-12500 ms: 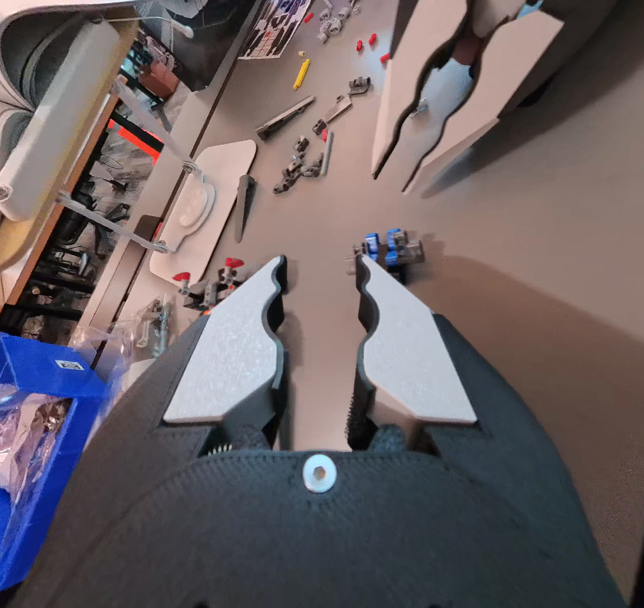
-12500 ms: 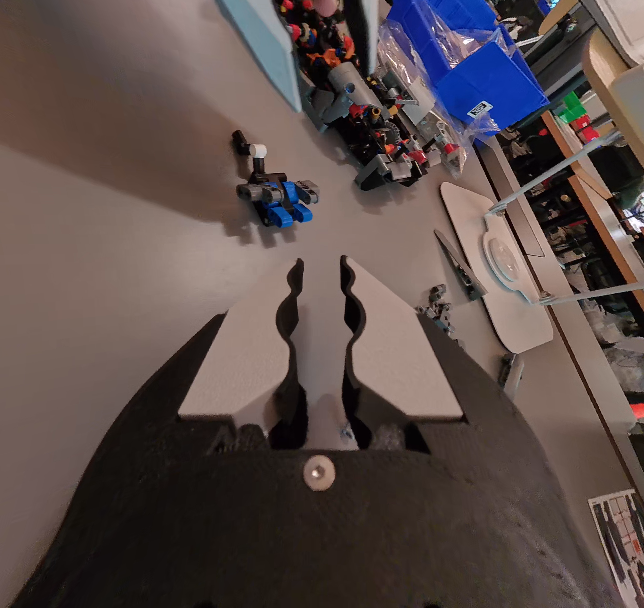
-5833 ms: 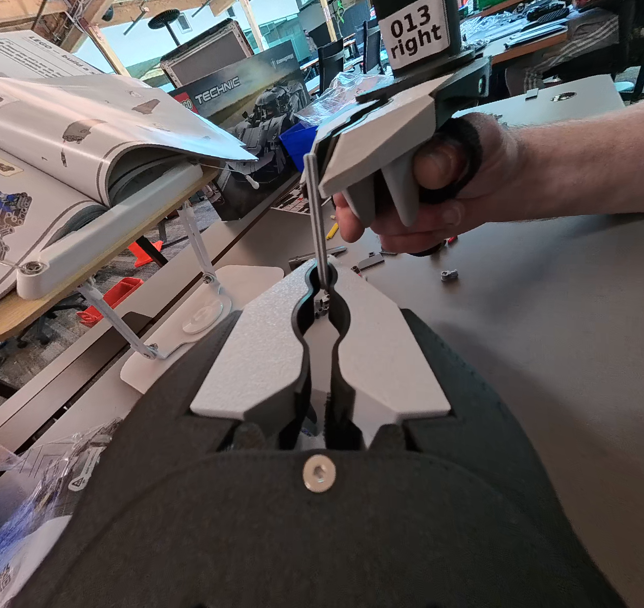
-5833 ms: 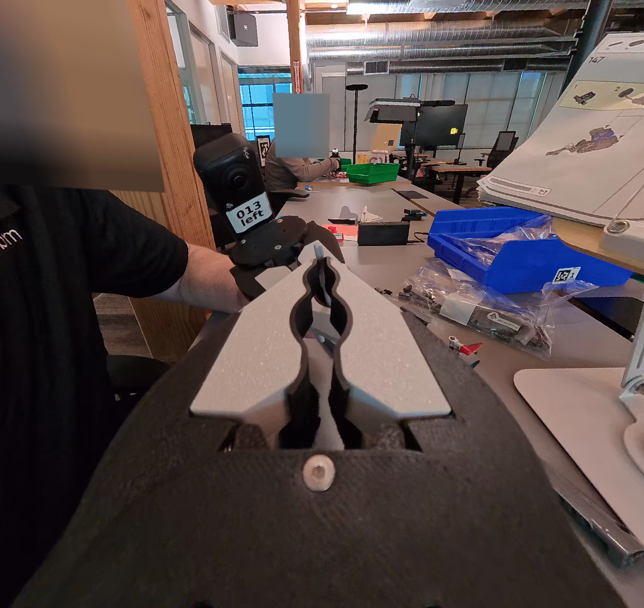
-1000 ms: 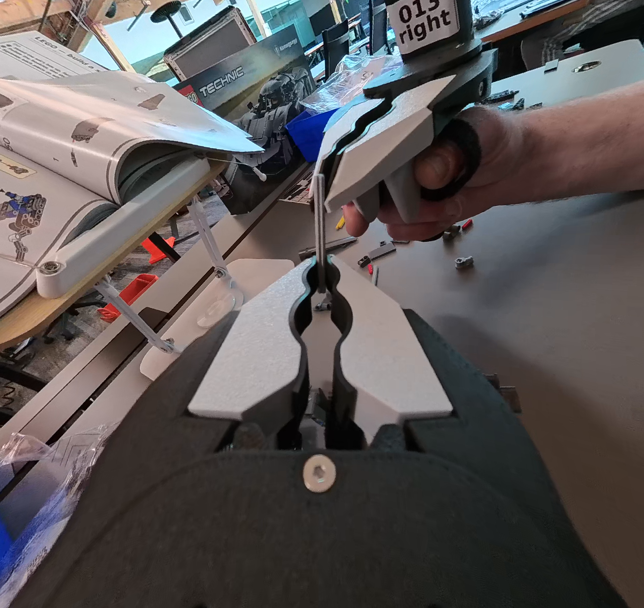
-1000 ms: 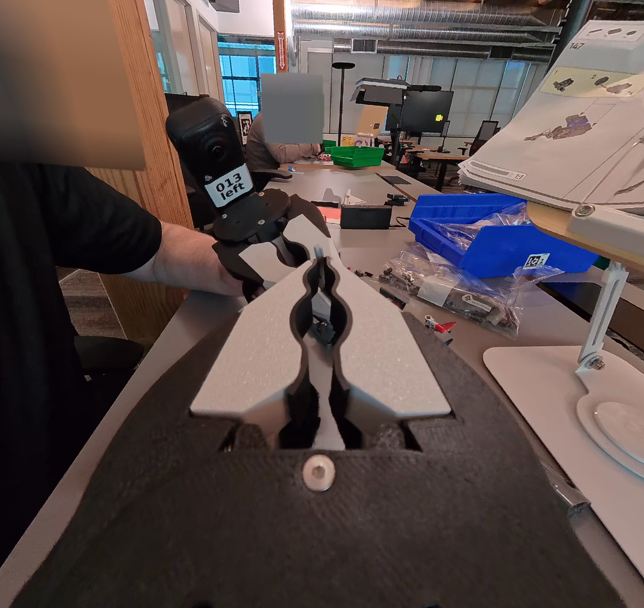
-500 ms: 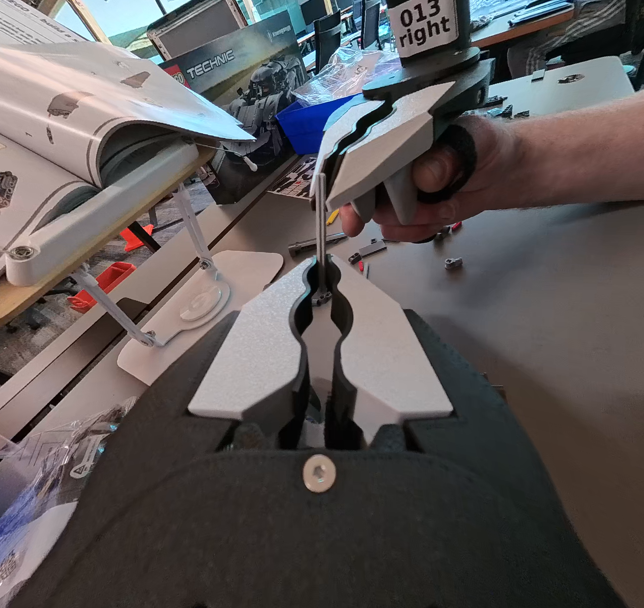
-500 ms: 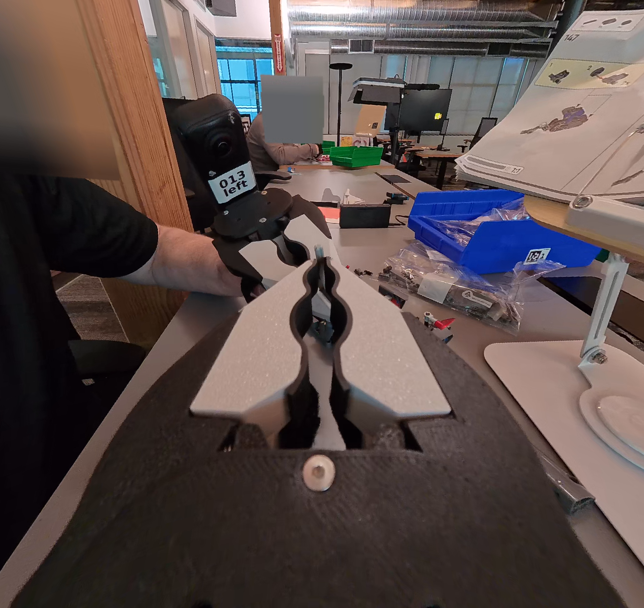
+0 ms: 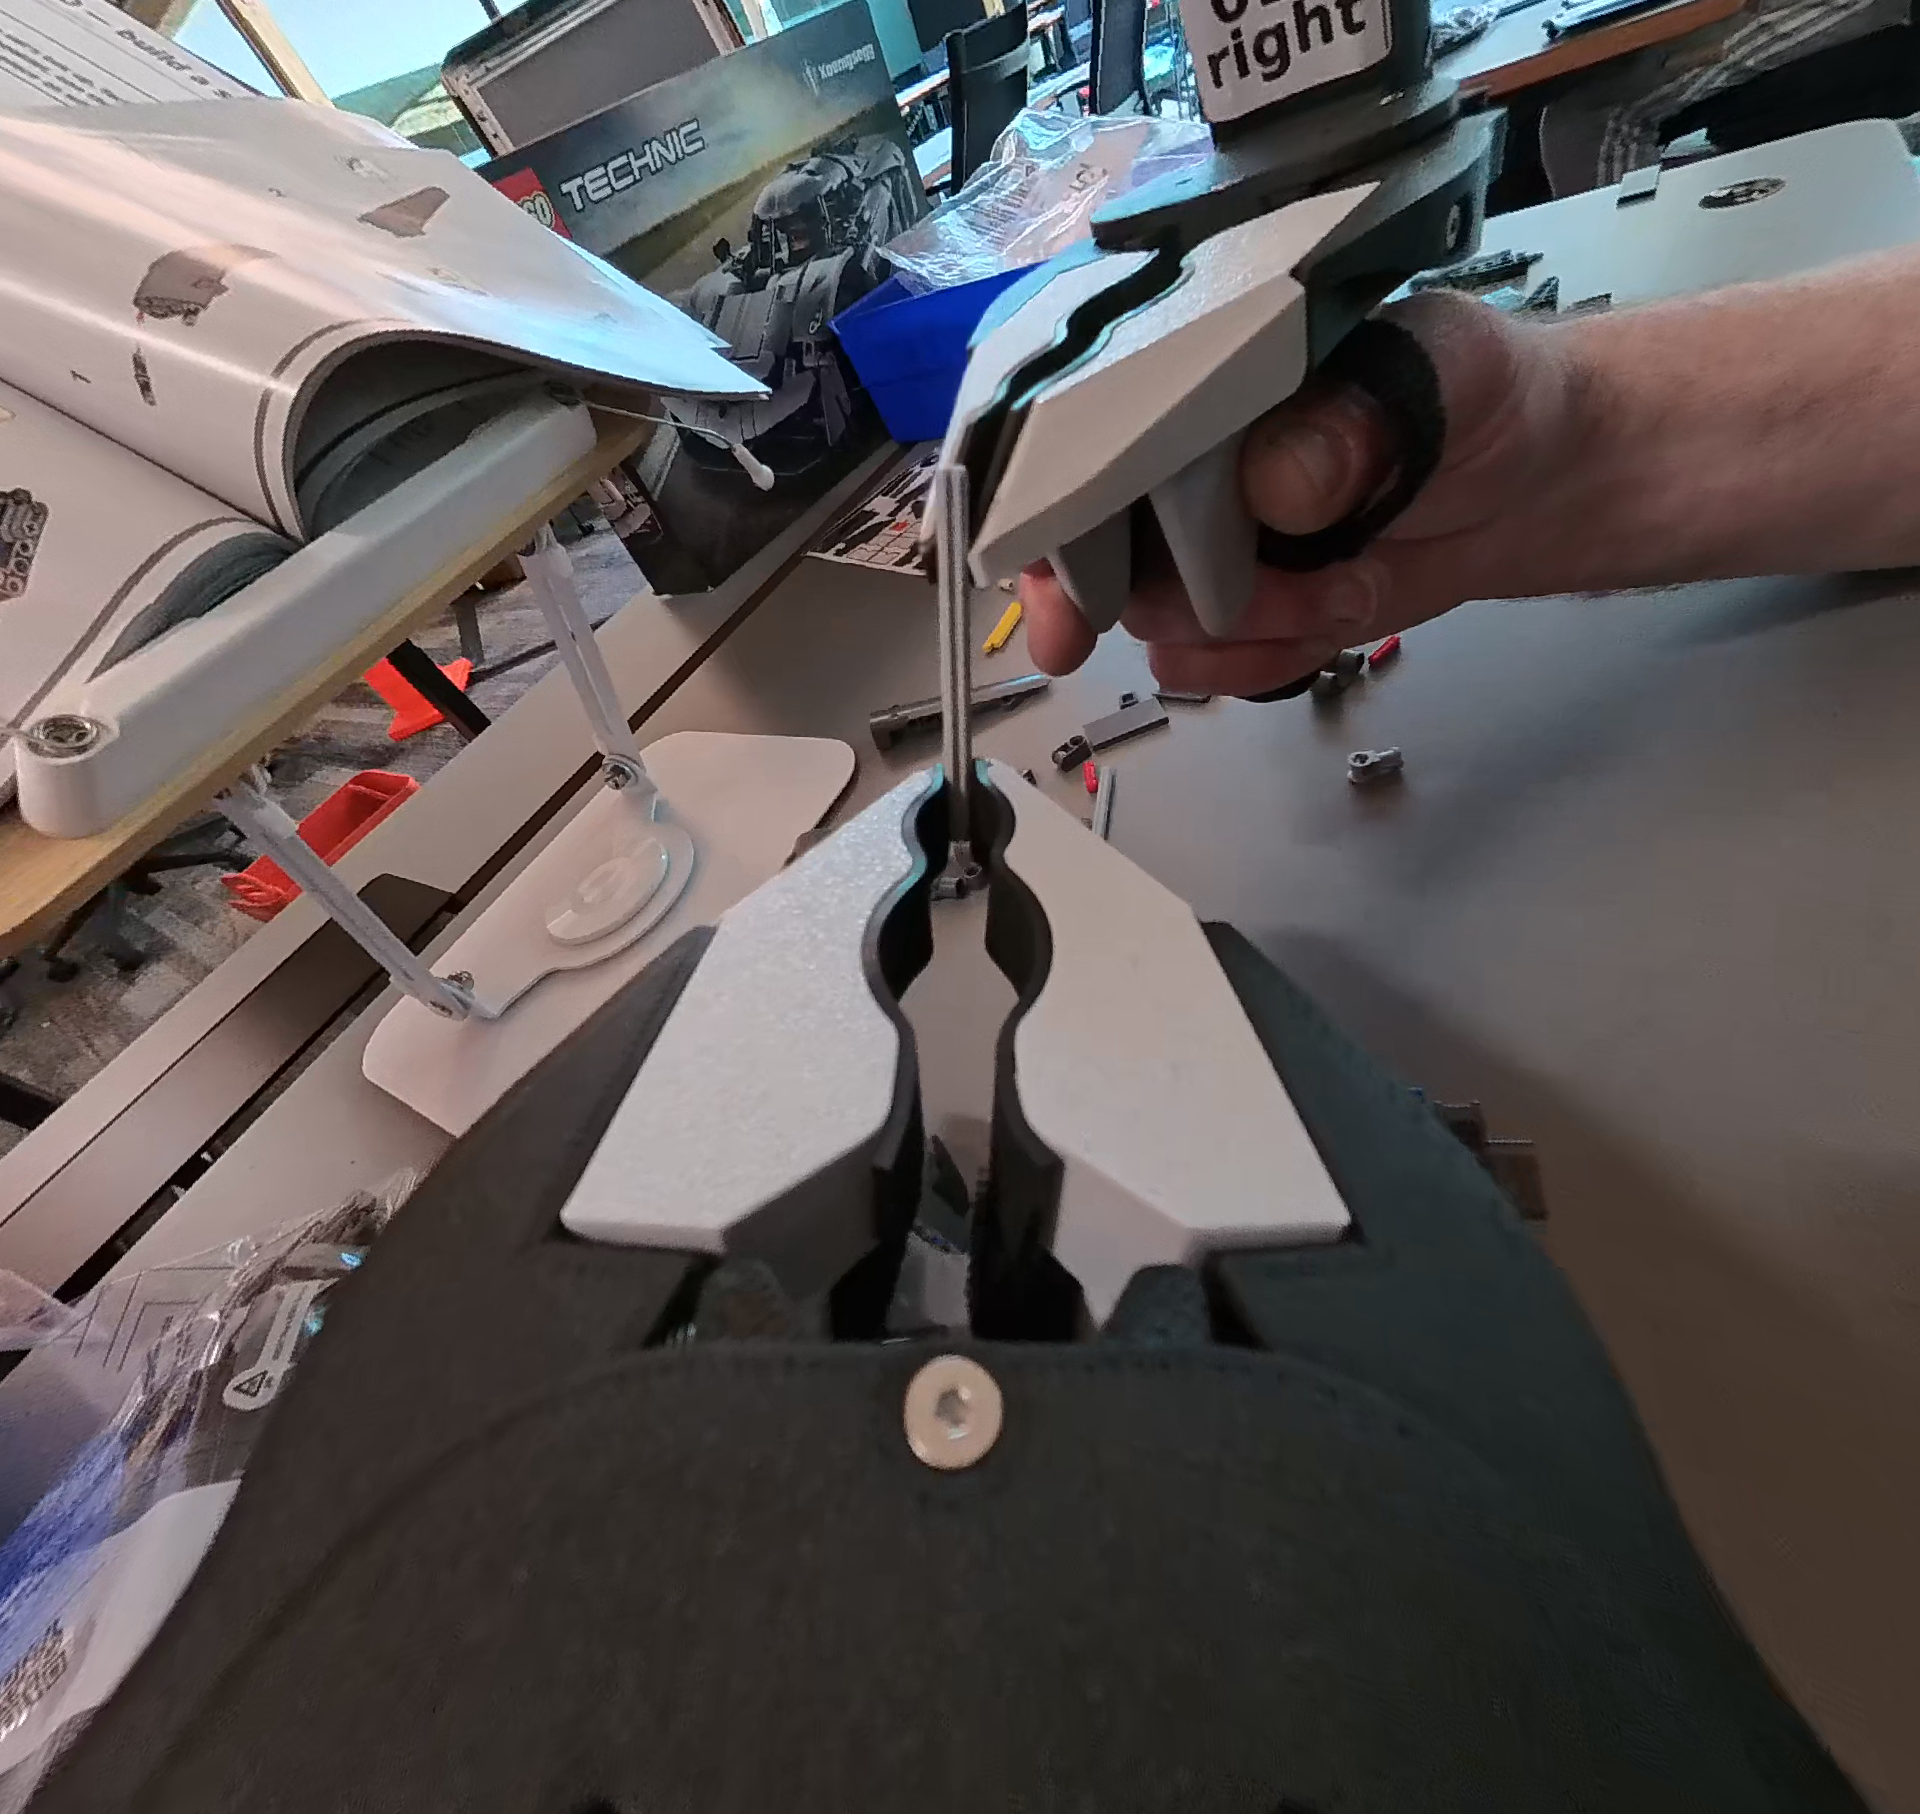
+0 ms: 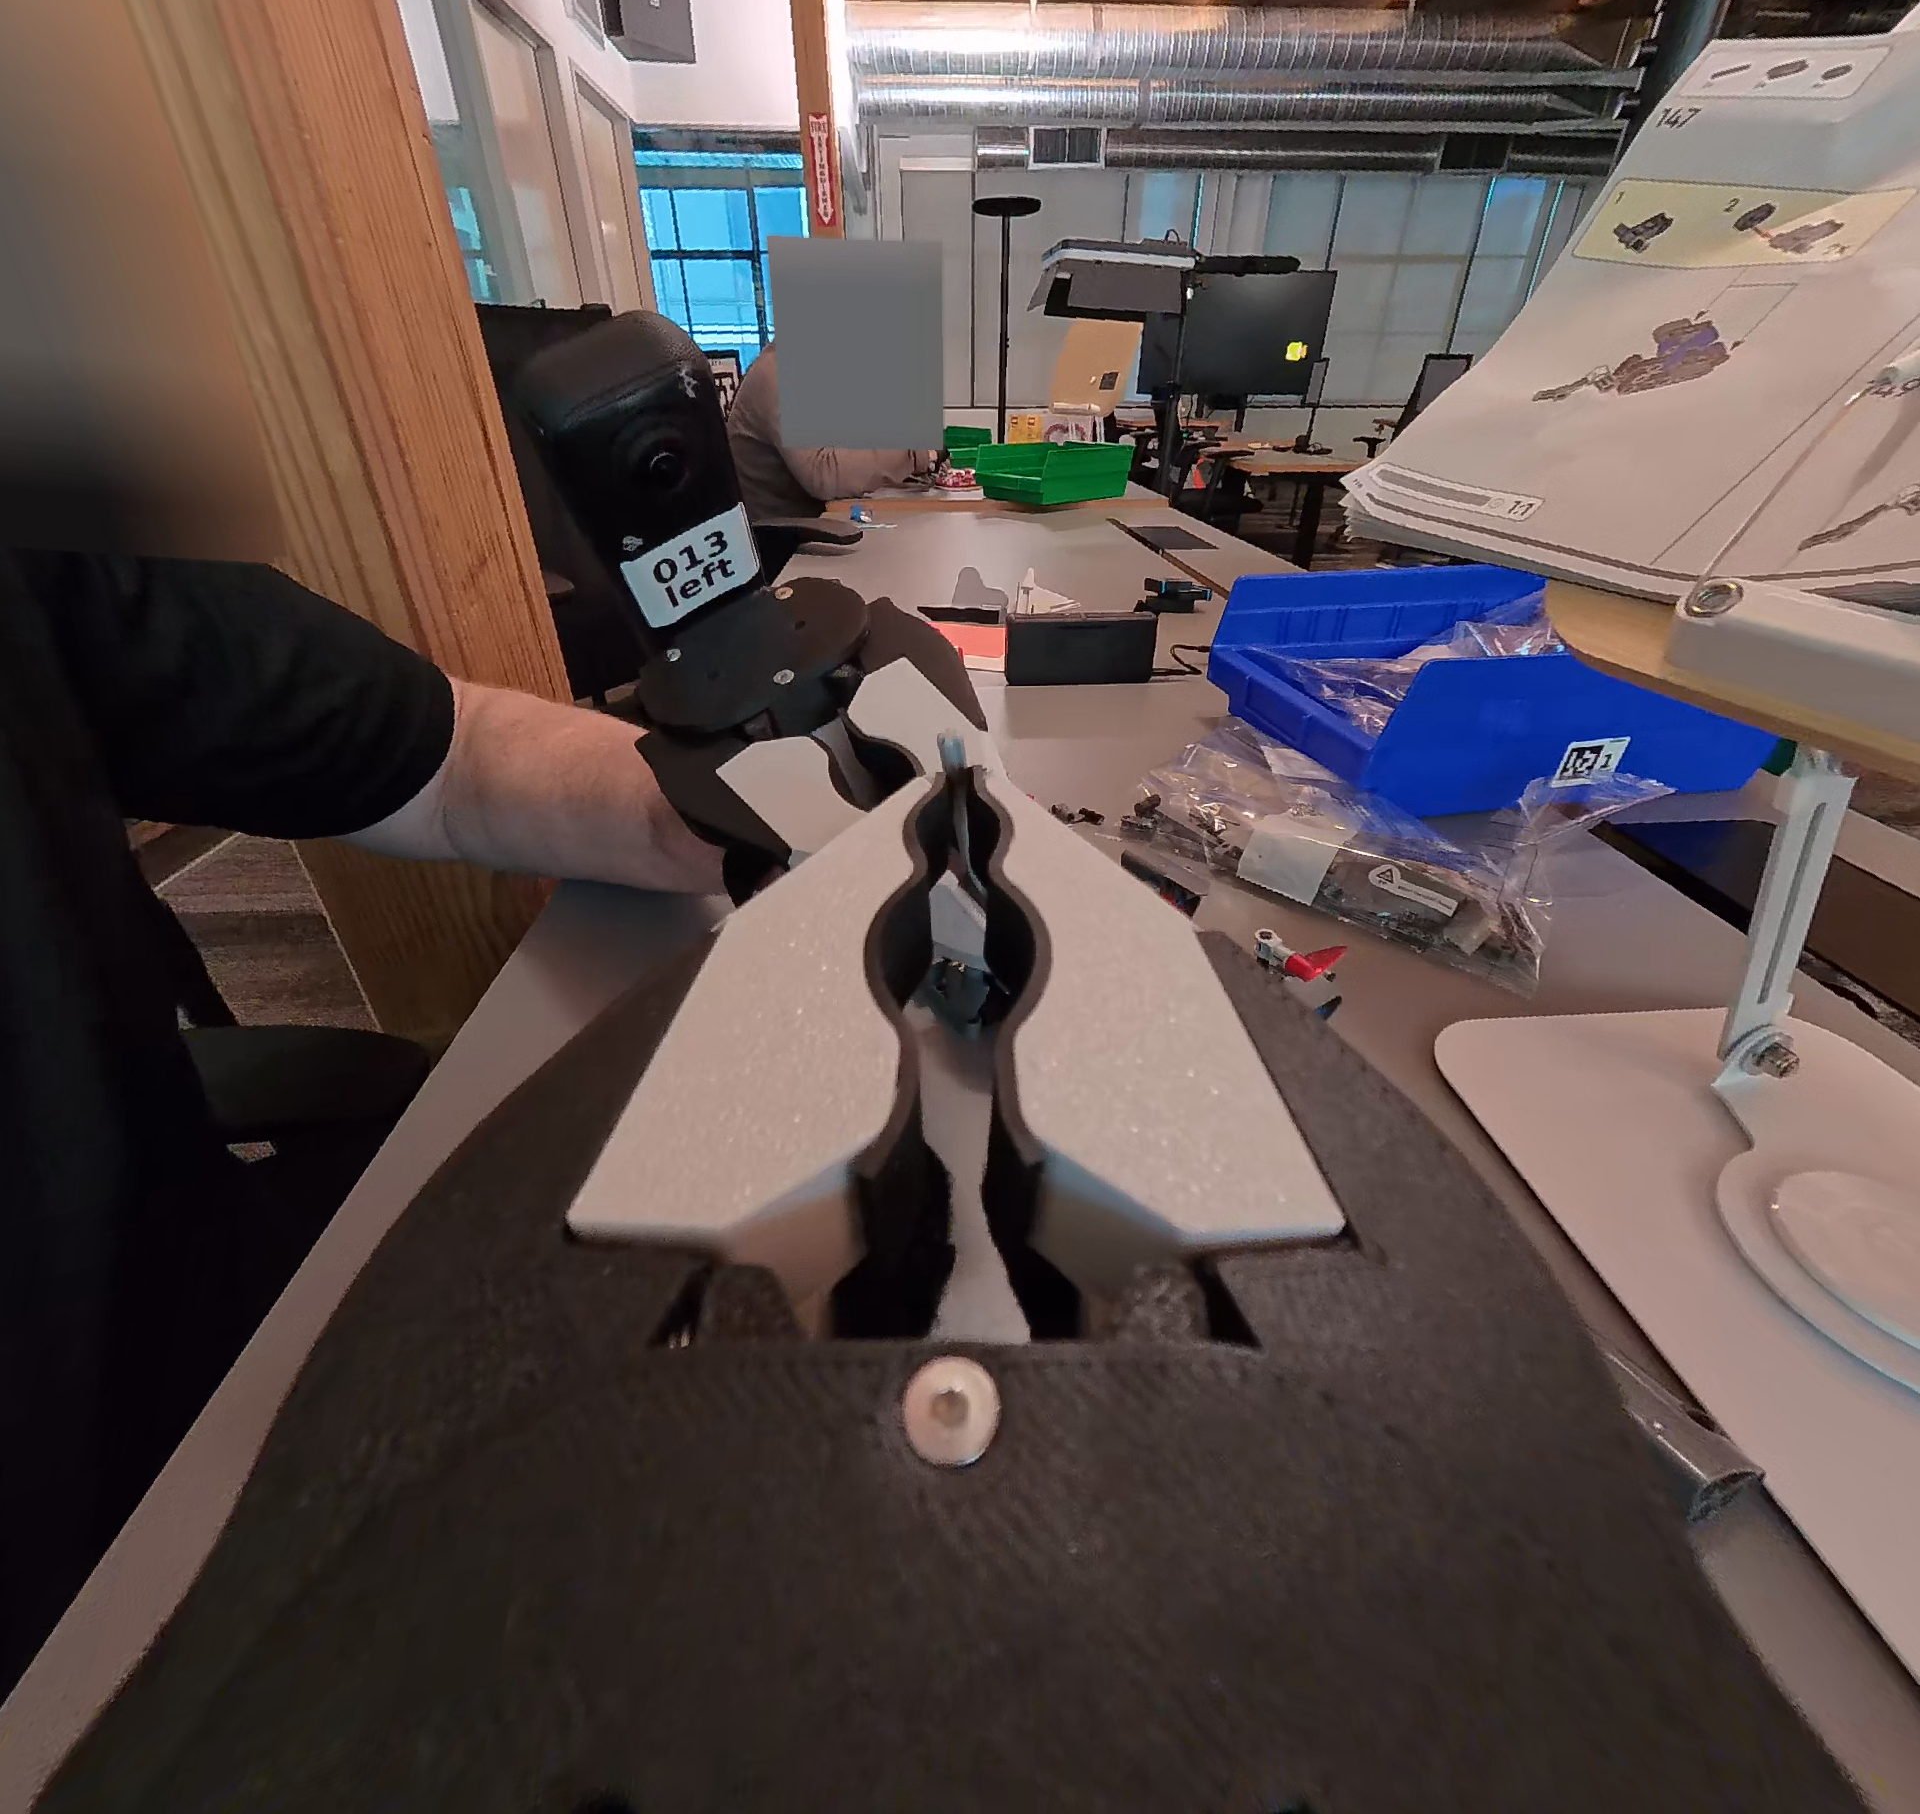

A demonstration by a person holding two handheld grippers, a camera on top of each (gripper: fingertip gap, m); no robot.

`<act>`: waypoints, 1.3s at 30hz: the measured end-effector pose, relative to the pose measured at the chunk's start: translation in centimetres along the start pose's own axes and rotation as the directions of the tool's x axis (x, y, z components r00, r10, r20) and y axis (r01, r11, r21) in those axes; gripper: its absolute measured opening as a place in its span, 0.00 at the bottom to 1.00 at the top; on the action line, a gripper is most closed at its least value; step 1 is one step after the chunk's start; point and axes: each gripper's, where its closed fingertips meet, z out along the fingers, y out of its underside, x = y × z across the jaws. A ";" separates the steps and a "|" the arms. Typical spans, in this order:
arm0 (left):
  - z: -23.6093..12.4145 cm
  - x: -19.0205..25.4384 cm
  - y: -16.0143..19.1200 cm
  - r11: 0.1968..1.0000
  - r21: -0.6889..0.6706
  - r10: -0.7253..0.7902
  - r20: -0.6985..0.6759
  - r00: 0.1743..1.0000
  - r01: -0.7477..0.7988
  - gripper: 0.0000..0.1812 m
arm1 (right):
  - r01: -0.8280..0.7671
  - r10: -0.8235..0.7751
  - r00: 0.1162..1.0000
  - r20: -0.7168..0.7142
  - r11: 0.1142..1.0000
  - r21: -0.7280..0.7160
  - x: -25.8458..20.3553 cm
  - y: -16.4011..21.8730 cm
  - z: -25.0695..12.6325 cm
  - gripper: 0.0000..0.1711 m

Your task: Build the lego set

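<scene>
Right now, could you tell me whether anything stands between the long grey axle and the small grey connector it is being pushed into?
Nothing visible does. The long grey axle, gripped at its top by the right tool, runs straight down into the small grey connector clamped in the left tool. Loose pieces lie on the grey table behind.

A blue bin (image 10: pixel 1475 715) sat at the right of the right wrist view, a green bin (image 10: pixel 1049 469) farther back; the table (image 9: pixel 1662 933) was grey, the grippers' fingers (image 9: pixel 1143 1037) white on black.
</scene>
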 end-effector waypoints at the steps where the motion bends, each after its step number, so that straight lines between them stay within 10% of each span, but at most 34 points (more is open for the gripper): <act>1: 0.0 0.0 0.0 1.000 -0.003 -0.002 0.001 1.000 0.002 0.00 | -0.003 0.003 1.000 0.000 1.000 0.002 0.0 0.0 0.0 0.00; 14: -0.2 -0.5 0.0 0.994 0.006 -0.105 -0.035 0.994 0.106 0.00 | -0.005 0.004 0.999 -0.044 1.000 -0.022 0.5 0.4 0.5 0.14; 26: 0.6 1.1 0.3 0.999 -0.029 -0.017 -0.056 0.998 0.015 0.00 | 0.034 -0.035 0.999 -0.029 0.998 -0.049 -0.1 0.6 0.6 0.00; 39: -1.9 1.9 1.6 0.946 -0.244 0.186 -0.132 0.974 -0.214 0.25 | 0.002 -0.002 0.997 -0.076 1.000 -0.006 1.9 -0.4 -1.1 0.00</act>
